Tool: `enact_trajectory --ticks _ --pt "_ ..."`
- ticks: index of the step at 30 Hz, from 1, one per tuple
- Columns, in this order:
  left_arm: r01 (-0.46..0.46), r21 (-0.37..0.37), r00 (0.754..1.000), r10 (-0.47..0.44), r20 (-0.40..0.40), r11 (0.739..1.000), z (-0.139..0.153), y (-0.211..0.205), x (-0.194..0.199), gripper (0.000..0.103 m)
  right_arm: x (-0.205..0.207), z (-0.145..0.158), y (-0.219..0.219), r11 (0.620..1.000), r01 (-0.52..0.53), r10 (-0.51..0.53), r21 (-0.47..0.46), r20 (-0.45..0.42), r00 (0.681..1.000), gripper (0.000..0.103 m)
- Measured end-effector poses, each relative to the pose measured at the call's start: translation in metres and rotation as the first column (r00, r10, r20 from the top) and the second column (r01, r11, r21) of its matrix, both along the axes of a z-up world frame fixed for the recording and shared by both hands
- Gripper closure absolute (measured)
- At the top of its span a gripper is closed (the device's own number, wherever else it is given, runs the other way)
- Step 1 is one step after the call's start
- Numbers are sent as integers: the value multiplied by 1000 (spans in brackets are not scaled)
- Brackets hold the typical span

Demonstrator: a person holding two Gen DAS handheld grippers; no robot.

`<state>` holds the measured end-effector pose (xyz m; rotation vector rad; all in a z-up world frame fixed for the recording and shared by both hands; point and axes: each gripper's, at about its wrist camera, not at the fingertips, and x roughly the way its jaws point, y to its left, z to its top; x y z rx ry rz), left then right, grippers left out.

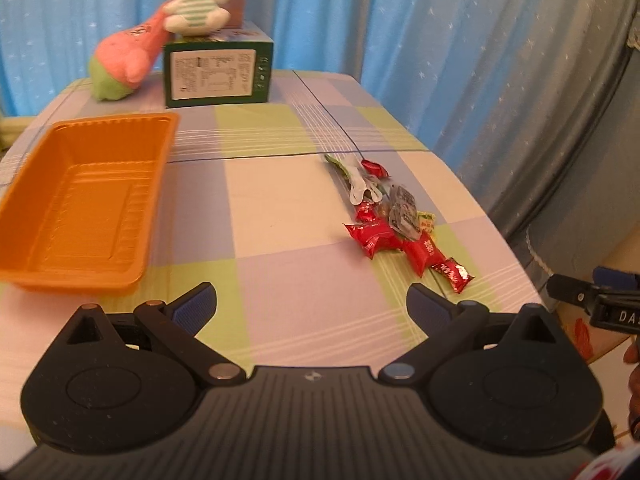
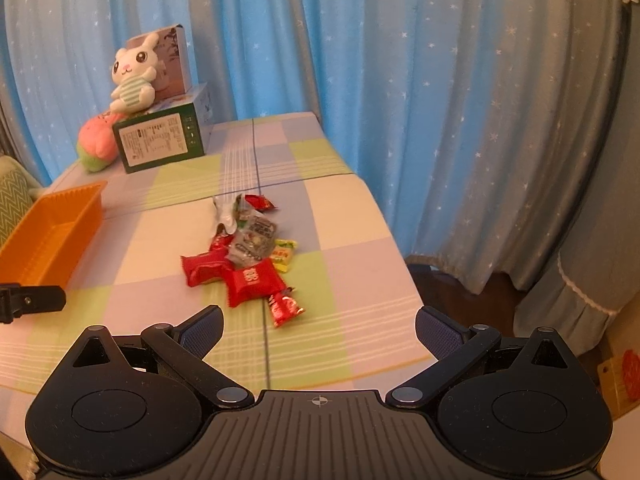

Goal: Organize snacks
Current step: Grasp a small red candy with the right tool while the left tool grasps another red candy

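Two wrist views, shared snack pile (image 1: 394, 224)

Both the left gripper (image 1: 312, 300) and right gripper (image 2: 319, 322) show black ribbed housings, round side discs, silver pivot screws, triangular cut-outs, blue textured pads (image 1: 196, 306) and a small crosshair mark.

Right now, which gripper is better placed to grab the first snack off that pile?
Right gripper, probably: open, with the snack pile just ahead of its fingers. From the left gripper, also open, the pile sits off right; the orange tray is nearer it.
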<state>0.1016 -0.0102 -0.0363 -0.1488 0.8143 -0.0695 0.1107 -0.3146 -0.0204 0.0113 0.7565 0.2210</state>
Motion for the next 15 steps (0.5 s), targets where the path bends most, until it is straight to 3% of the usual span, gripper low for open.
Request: enact_trajectory --ticks 1,6,8,15 --pt "10 16 1000 -10 1 1000 -4 -2 7 2 5 -4 0 1000 -12 12 -3 -3 1000 11" --pt "87 49 996 -86 -17 995 -22 -7 38 5 35 -36 8 994 -107 107 -16 -25 994 18" --pt "132 48 991 -130 -32 990 -29 -10 51 10 44 -48 13 988 -151 150 -30 -34 988 26" --pt "232 68 972 -229 -56 970 -47 -20 88 12 73 -86 36 961 -260 255 -93 -63 965 46"
